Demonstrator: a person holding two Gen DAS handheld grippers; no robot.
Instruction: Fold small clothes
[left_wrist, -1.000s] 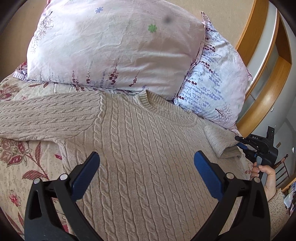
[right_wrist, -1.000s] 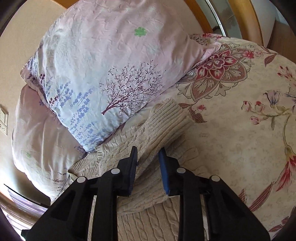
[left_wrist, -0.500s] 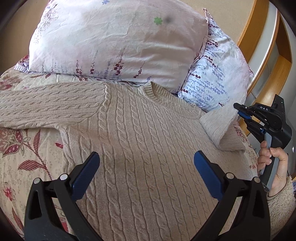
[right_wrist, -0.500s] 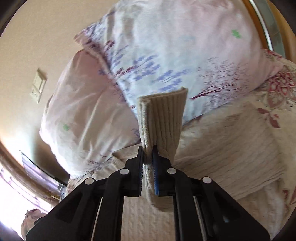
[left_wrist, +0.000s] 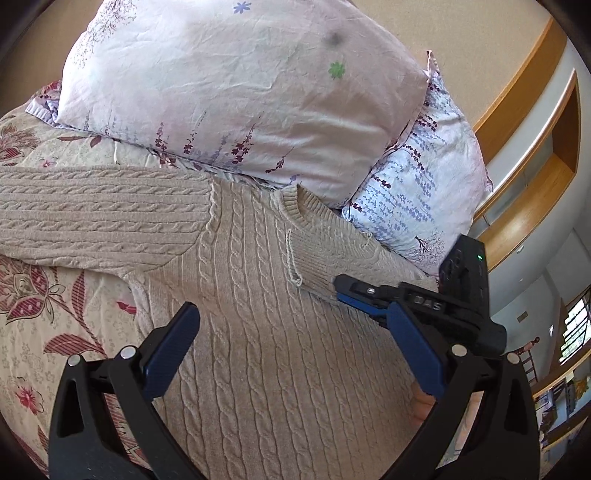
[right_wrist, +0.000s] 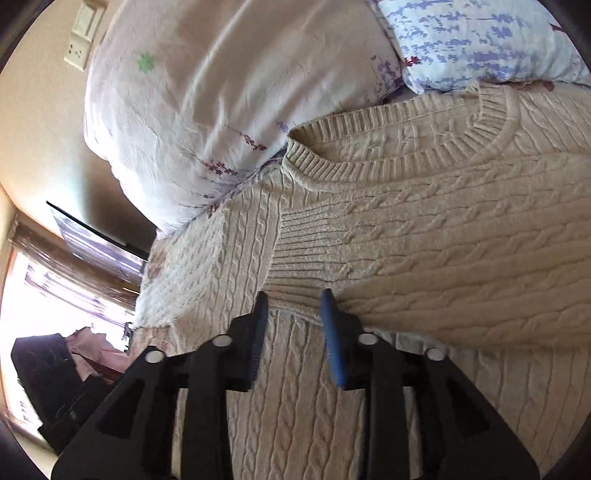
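A beige cable-knit sweater (left_wrist: 258, 314) lies flat on the bed, neck toward the pillows. Its right sleeve (left_wrist: 325, 254) is folded across the chest, with the ribbed cuff (right_wrist: 299, 251) lying near the collar (right_wrist: 388, 162). The left sleeve (left_wrist: 96, 218) stretches out to the left. My left gripper (left_wrist: 295, 350) is open and empty above the sweater's body. My right gripper (right_wrist: 293, 306) is open just below the cuff, its jaws parted and holding nothing. It also shows in the left wrist view (left_wrist: 347, 288) next to the folded sleeve.
Two floral pillows (left_wrist: 236, 88) (left_wrist: 424, 192) lie behind the sweater on a floral bedspread (left_wrist: 55, 314). A wooden headboard frame (left_wrist: 528, 155) is at the right. A wall socket (right_wrist: 83, 33) and a bright window (right_wrist: 44, 295) are at the left in the right wrist view.
My right gripper carried the right sleeve up and over onto the sweater's chest, then opened and let the cuff go. My left gripper stayed open above the body.
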